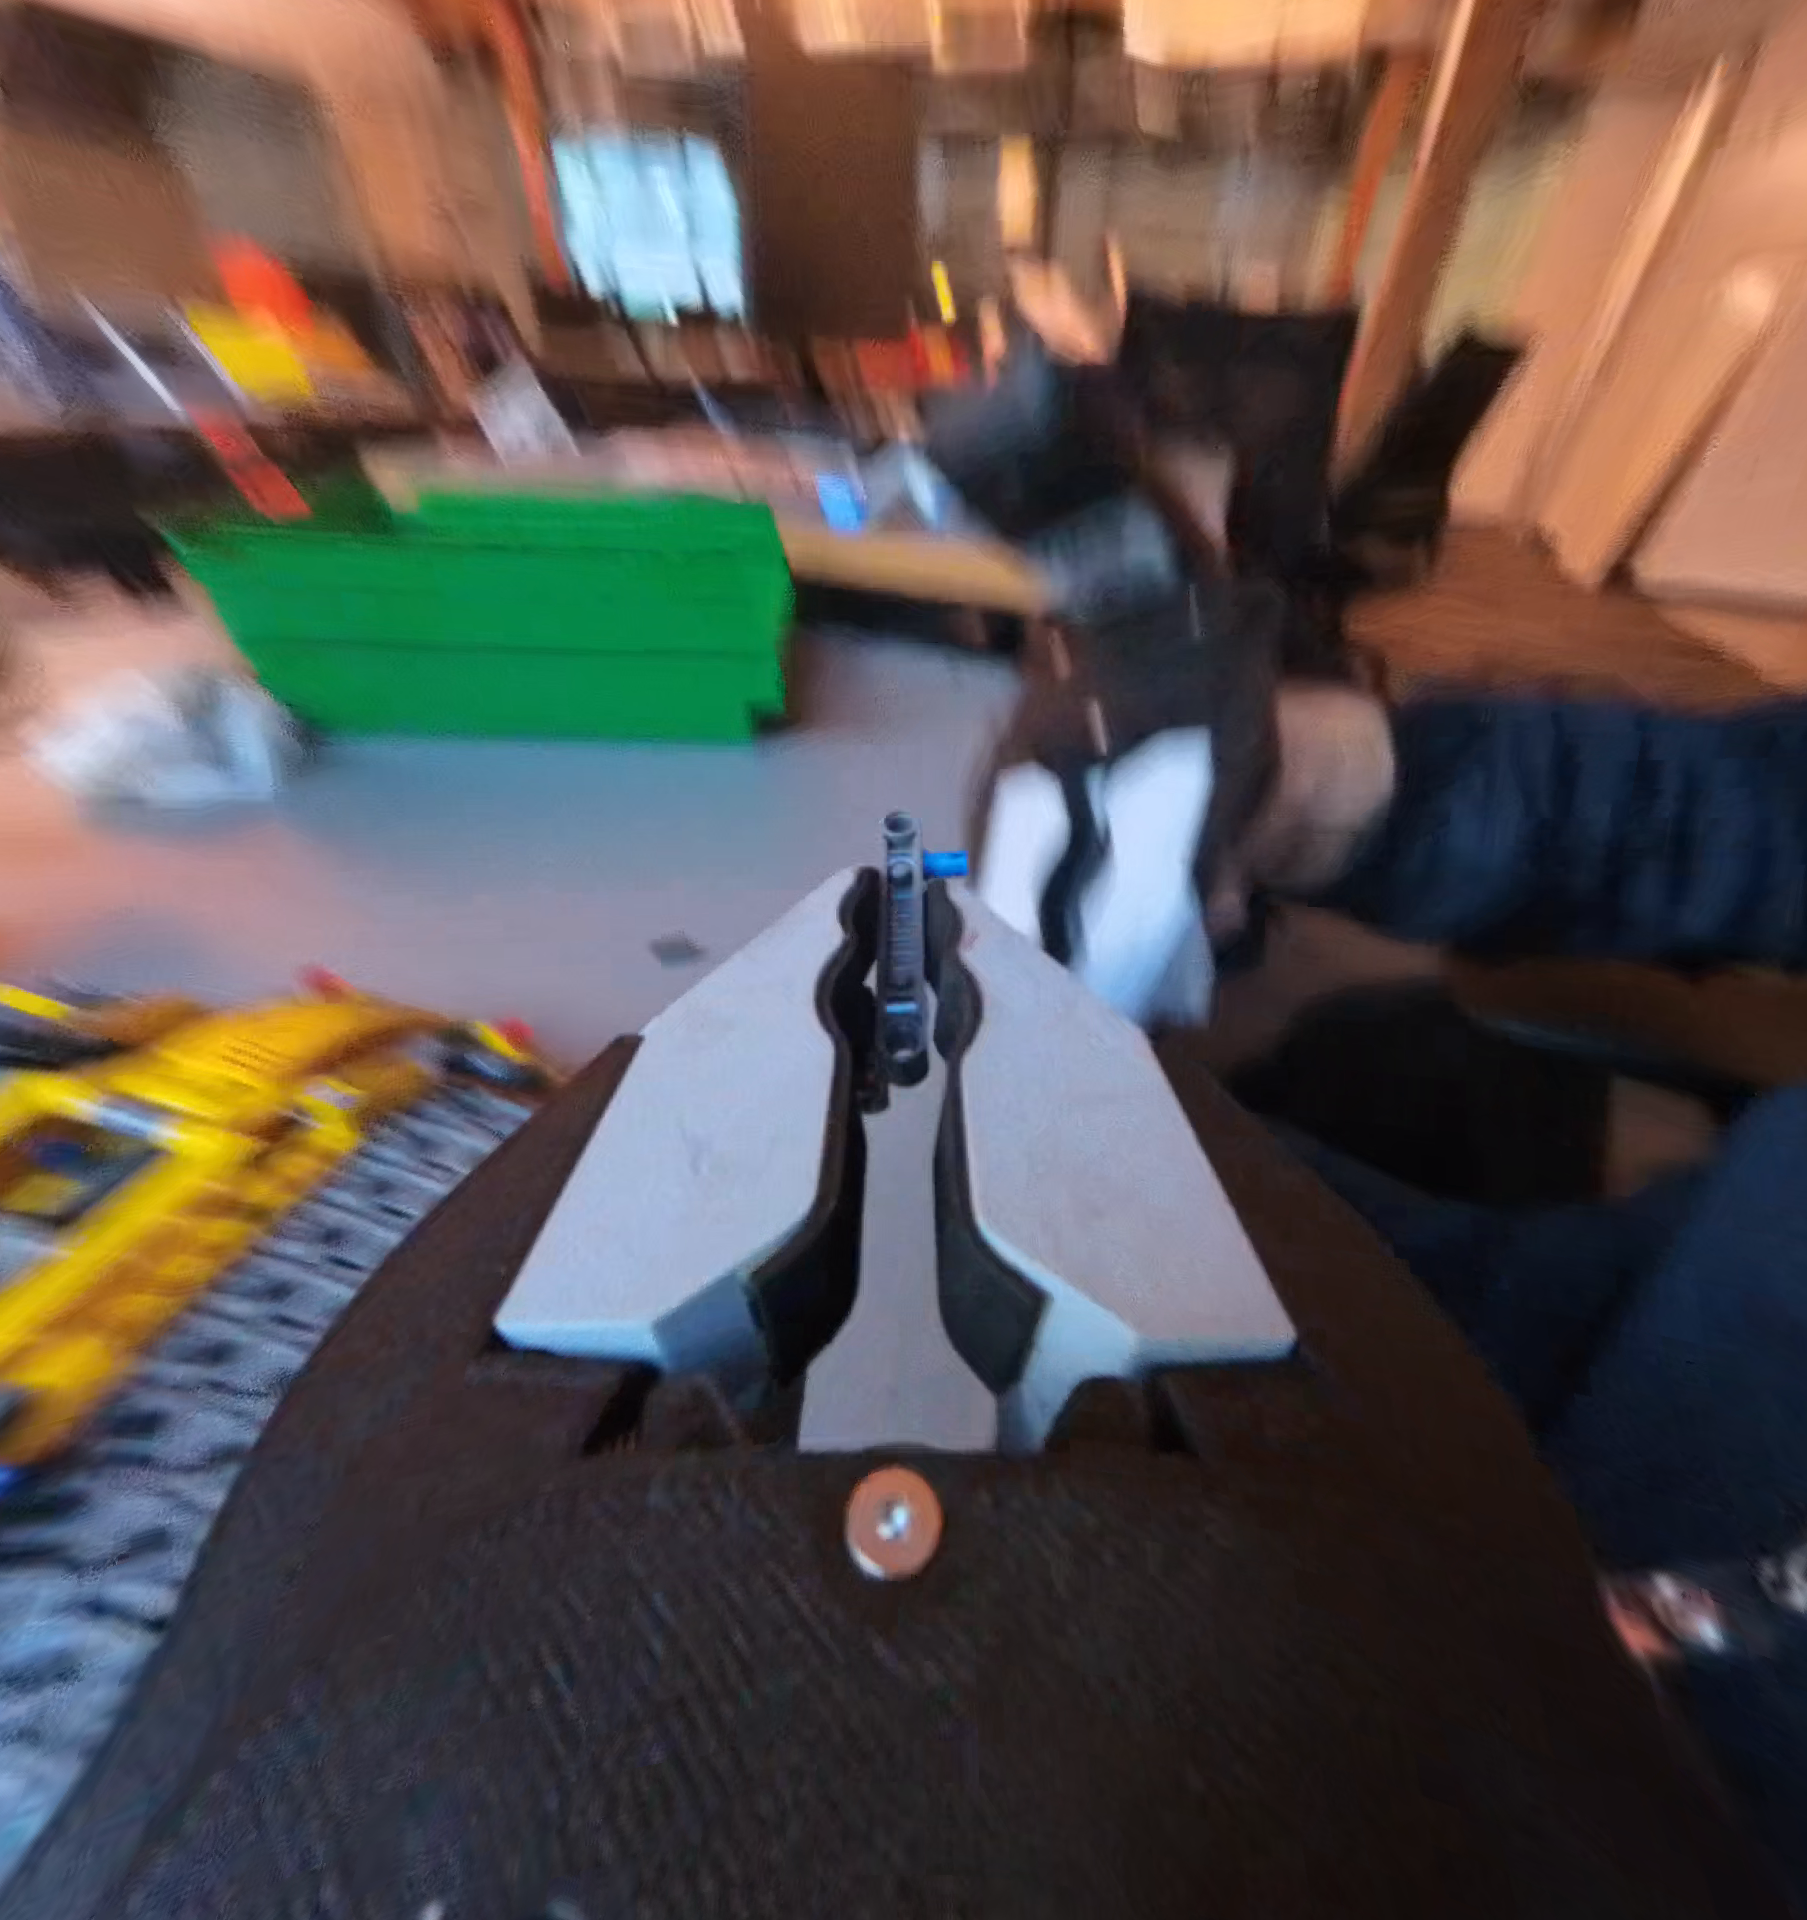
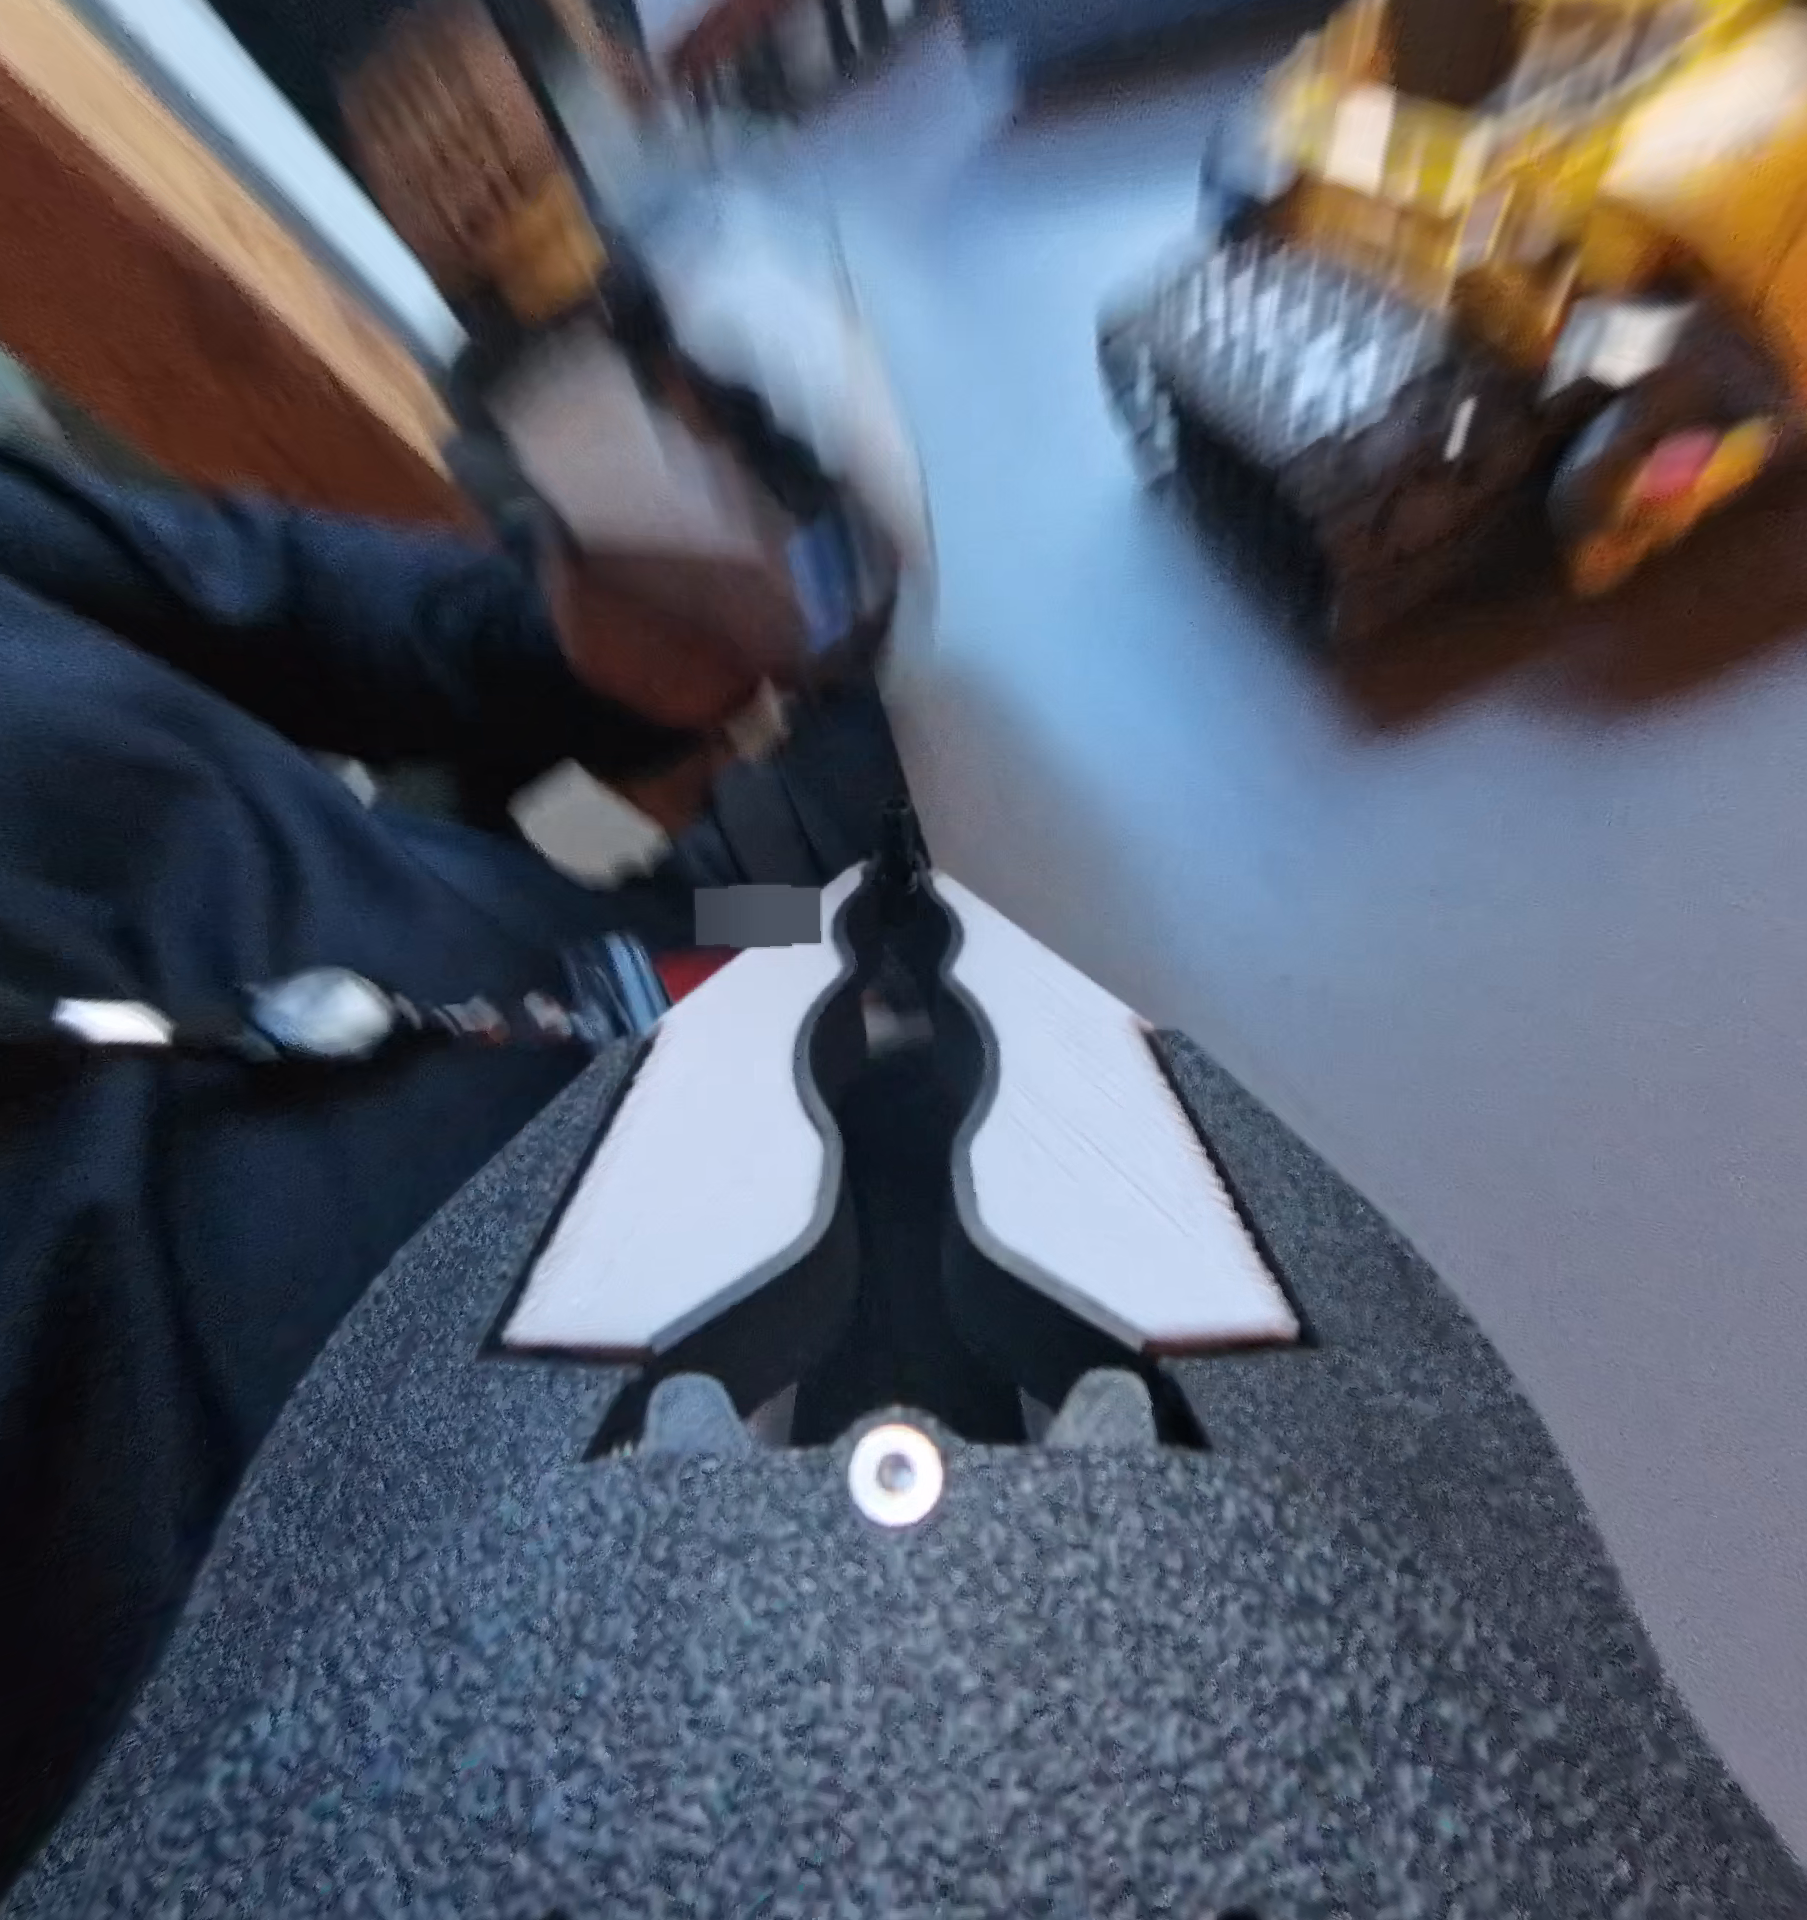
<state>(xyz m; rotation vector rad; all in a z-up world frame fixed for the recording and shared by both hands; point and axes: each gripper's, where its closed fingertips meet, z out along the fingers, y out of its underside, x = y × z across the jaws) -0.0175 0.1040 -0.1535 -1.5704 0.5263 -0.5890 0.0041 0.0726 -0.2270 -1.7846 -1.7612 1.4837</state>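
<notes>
My left gripper (image 1: 904, 906) is shut on a dark grey toy beam (image 1: 903, 966) that stands upright between the pads, with a blue pin (image 1: 947, 861) sticking out near its top. My right gripper (image 2: 895, 885) is shut on a small black piece (image 2: 897, 844) that pokes out past the tips; blur hides its shape. A yellow and black toy construction vehicle (image 1: 161, 1132) lies on the grey table to the lower left, and it also shows in the right wrist view (image 2: 1501, 281) at the upper right. The right gripper (image 1: 1096, 842) shows blurred ahead in the left wrist view.
A stack of green plates (image 1: 504, 613) stands at the back left of the grey table (image 1: 525, 873). A person's dark blue sleeve (image 1: 1605, 810) and clothing (image 2: 151, 831) lie close by. Shelves and boards fill the blurred background.
</notes>
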